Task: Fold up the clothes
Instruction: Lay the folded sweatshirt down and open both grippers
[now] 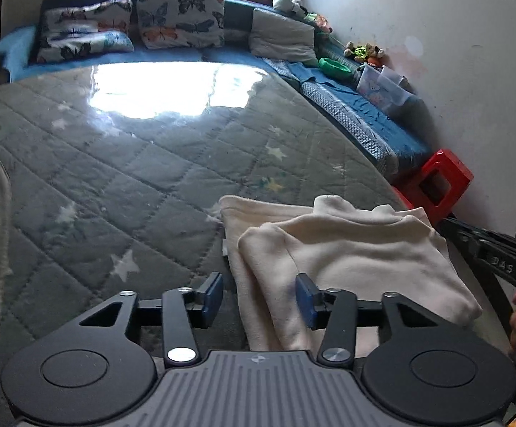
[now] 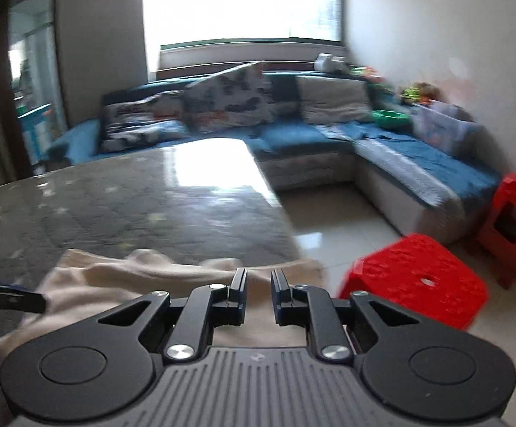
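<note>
Your left gripper (image 1: pixel 258 297) stands with its jaws apart over the near edge of the table (image 1: pixel 115 185), nothing between the pads; the left edge of the cream sweater (image 1: pixel 347 249) lies just under it. The sweater sits folded on the table's near right corner, a sleeve doubled across its front. Your right gripper (image 2: pixel 259 293) hovers above the same sweater (image 2: pixel 122 284), jaws only slightly parted and gripping nothing (that view is blurred). Further right, a red stool (image 2: pixel 418 277) stands on the floor beside the table. On the blue sofa (image 1: pixel 364 114) by the wall, a green bowl (image 1: pixel 334 67) and a clear plastic box (image 1: pixel 382 85) rest; I cannot tell their contents.
</note>
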### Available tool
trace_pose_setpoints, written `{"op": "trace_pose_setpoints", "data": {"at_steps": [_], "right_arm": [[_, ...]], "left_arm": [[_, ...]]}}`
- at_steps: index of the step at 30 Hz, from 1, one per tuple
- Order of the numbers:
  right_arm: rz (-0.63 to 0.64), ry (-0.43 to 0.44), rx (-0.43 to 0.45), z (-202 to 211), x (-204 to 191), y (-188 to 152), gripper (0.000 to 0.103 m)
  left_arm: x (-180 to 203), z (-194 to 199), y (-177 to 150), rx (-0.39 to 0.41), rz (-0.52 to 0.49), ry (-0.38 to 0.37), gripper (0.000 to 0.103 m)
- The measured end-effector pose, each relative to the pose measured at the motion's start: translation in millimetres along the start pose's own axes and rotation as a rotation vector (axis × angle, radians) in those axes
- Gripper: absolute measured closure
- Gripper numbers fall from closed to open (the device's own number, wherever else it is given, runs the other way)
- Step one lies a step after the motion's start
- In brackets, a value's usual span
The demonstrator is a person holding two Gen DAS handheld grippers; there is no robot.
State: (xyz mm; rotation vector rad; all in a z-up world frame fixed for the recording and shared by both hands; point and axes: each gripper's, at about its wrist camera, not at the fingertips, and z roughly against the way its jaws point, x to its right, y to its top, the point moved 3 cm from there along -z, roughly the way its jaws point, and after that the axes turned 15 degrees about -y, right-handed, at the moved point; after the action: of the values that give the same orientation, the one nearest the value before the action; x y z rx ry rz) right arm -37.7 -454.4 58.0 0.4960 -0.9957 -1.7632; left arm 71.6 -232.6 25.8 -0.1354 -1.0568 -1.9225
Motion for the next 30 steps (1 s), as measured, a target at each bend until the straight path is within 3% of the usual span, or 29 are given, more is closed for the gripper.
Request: {"op": "trace_pose_setpoints", "data": {"at_steps": [4,10,22,30], "right_arm": [[0.042,0.054,-0.019,-13.3,-30.0,3.0,0.087],[0.068,0.052,-0.077,-42.6,-55.2,-1.6,0.083],[0.108,0.064,-0.052,-42.5,-73.7,1.9,0.066],[0.094,0.056,-0.046,-42.7,-75.2,8.7,0.064]], "left_arm": [[5.6,2.1,-0.9,0.001,-0.041,-0.003,0.046],[11.3,0.1,-4.7,-0.018,-0.091,0.008,0.042],[6.5,-8.9,-11.0,-0.046,-0.098,0.032,0.035],[6.2,-3.4,-12.4,-0.045,-0.098,0.042,0.030]]}}
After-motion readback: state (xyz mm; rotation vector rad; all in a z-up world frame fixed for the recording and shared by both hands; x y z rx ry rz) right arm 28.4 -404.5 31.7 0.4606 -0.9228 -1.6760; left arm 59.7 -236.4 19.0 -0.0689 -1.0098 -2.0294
